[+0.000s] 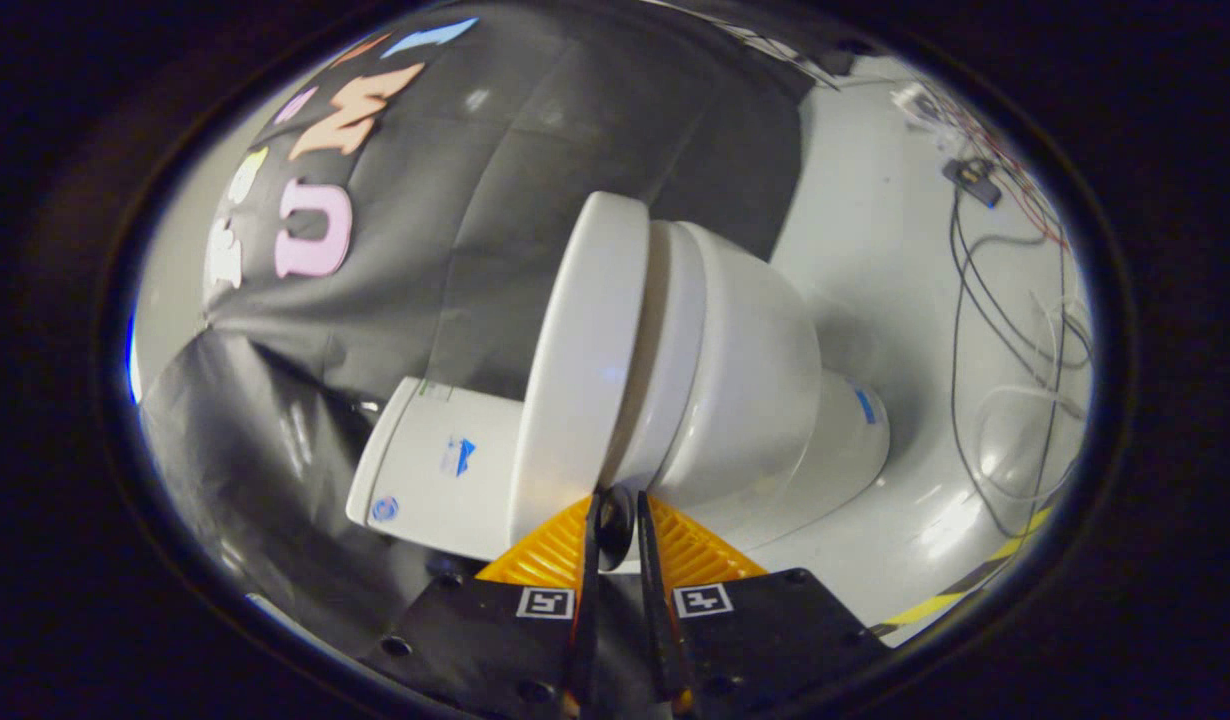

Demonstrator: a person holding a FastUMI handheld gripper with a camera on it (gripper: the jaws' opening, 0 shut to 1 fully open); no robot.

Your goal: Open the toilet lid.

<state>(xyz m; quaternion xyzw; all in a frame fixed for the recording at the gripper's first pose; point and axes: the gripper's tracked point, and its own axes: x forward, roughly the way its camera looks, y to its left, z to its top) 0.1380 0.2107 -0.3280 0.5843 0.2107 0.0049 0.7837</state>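
The white toilet appears rolled sideways in the gripper view. Its lid (585,350) stands slightly off the seat (675,340), with a narrow wedge of gap between them that widens away from me. The bowl (765,380) lies on the far side of the seat and the tank (435,470) sits behind the lid. My gripper (618,505) is at the lid's near rim. Its orange ribbed fingers (550,550) are drawn close together with the rim pinched between their tips.
The black cloth wall hangs behind the tank. The pale floor (875,250) runs beyond the bowl, with loose cables (985,330) and a small device (970,178) on it. A yellow-and-black tape strip (960,595) marks the floor near my fingers.
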